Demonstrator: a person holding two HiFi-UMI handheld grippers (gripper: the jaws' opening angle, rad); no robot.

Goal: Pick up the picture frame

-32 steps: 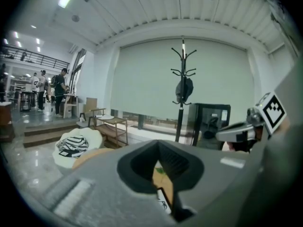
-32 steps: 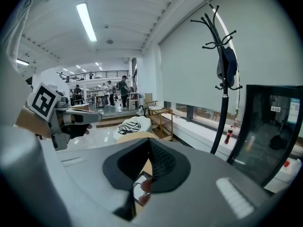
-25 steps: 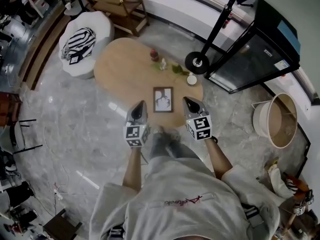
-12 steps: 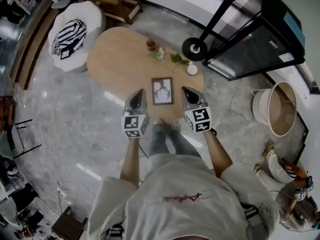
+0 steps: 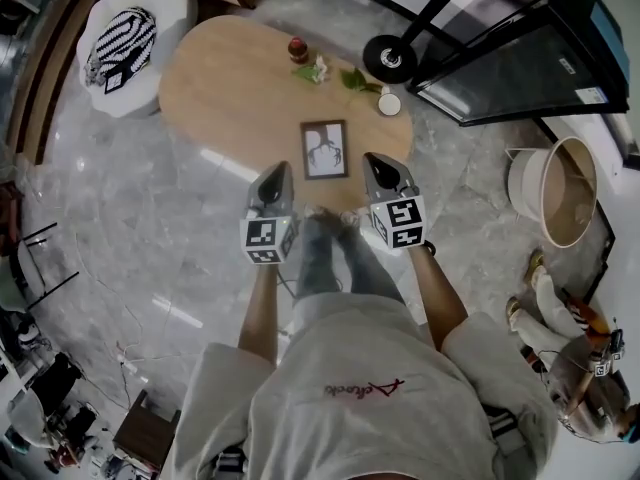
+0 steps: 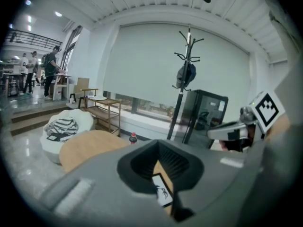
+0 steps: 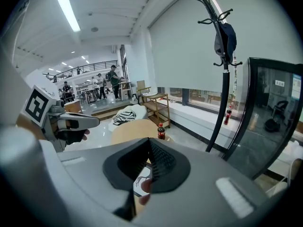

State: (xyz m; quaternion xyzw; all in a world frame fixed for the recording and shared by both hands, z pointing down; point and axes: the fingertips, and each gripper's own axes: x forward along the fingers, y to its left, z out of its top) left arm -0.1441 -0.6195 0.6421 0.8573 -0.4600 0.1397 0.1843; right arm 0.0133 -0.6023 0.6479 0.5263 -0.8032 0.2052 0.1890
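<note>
Picture frame lies ahead, between left claw and right claw.

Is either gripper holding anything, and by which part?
Nothing is held. The left gripper and right gripper are both shut and empty; the picture frame lies untouched on the table ahead of them.

Open office lounge: oval table, coat stand, glass-door cabinet.
</note>
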